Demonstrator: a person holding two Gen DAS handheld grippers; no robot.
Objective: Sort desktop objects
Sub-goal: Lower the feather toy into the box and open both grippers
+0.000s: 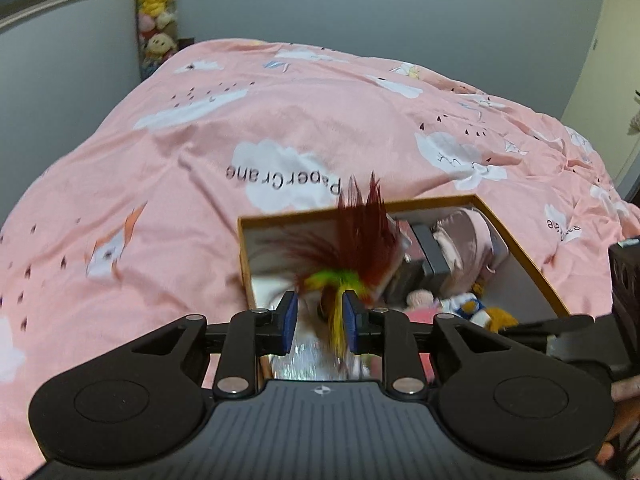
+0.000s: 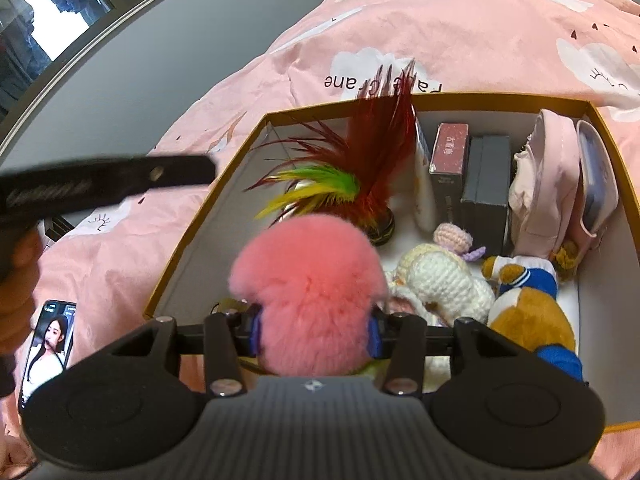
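An open cardboard box (image 2: 480, 98) with an orange rim lies on a pink bedcover (image 1: 280, 120). A feather shuttlecock (image 2: 376, 152) with red, green and yellow feathers stands inside it, base down. In the left wrist view the shuttlecock (image 1: 360, 232) is blurred, just beyond my left gripper (image 1: 320, 318). That gripper's blue pads stand apart, and only a few yellow feather tips hang between them. My right gripper (image 2: 315, 330) hovers over the box's near side, shut on a pink fluffy ball (image 2: 308, 280) that fills the gap between its pads.
Inside the box are a crocheted white toy (image 2: 440, 280), a brown bear in blue (image 2: 528, 312), a pink pouch (image 2: 548, 184), a red box (image 2: 450, 148) and dark boxes (image 2: 484, 184). A phone (image 2: 48, 344) lies on the bedcover to the left. Plush toys (image 1: 158, 12) hang by the wall.
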